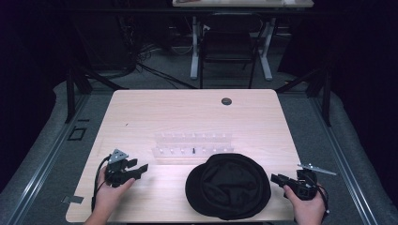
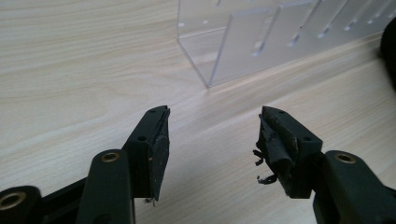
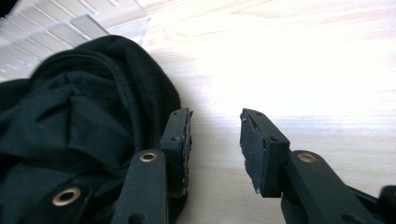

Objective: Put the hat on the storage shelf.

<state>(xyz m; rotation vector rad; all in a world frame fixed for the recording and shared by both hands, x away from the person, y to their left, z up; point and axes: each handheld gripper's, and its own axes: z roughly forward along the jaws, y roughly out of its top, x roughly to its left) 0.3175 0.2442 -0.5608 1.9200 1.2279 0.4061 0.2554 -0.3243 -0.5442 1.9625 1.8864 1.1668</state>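
Black cloth cap [image 1: 228, 185] lies crown-down at table's 6 o'clock edge, just in front of the clear acrylic rack [image 1: 193, 147]. Looks light, soft, floppy: best pinched at the rim. Left gripper [image 1: 139, 168] at 8 o'clock, jaws spread, empty. Right gripper [image 3: 215, 140] at 4 o'clock beside the cap, jaws spread

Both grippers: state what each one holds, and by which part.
Nothing is held. The left gripper has its jaws open over bare table; the right gripper is open too, beside the black hat, not gripping it.
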